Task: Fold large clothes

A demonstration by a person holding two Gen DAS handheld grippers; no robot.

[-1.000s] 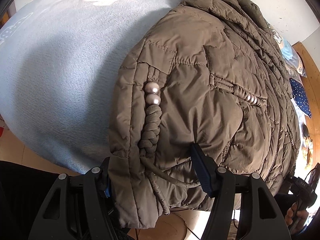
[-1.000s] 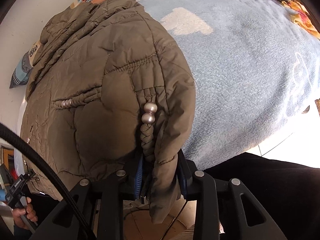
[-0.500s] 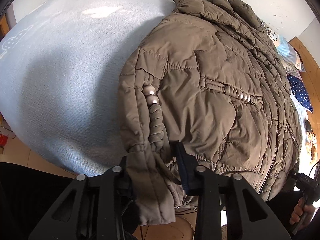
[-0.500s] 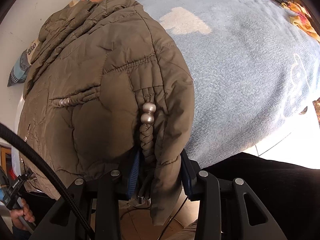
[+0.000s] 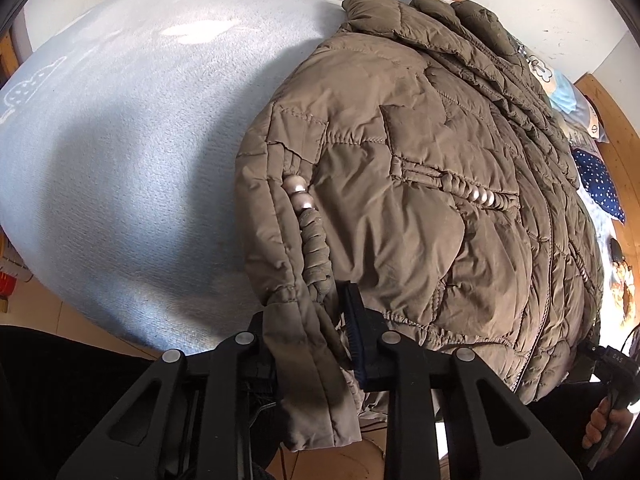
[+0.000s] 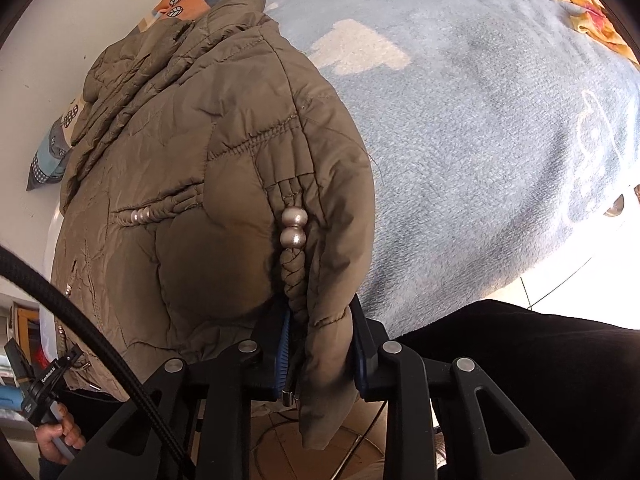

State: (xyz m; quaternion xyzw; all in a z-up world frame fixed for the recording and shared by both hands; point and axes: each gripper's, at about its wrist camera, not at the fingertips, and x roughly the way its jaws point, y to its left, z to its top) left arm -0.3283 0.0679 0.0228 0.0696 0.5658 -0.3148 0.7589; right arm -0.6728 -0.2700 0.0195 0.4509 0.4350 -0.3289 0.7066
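Note:
An olive-brown quilted jacket (image 5: pixel 420 200) lies on a pale blue blanket (image 5: pixel 140 140), its bottom hem hanging over the near edge of the bed. My left gripper (image 5: pixel 312 328) is closing, and its pads pinch the hem corner beside a braided cord with silver beads (image 5: pixel 300 196). In the right wrist view the same jacket (image 6: pixel 200 200) fills the left half. My right gripper (image 6: pixel 320 340) is closing too, with the opposite hem corner and its beaded cord (image 6: pixel 294 226) squeezed between the pads.
The blanket (image 6: pixel 480 140) spreads wide on the outer side of each gripper. A star-patterned pillow (image 5: pixel 600 184) and a wooden board (image 5: pixel 616 120) lie beyond the jacket. A hand (image 5: pixel 604 428) holds the other gripper's handle. A black cable (image 6: pixel 80 320) crosses at left.
The left jaws came together from wide apart onto the hem corner. The right jaws tightened slightly on their corner. Neither hand has shifted much.

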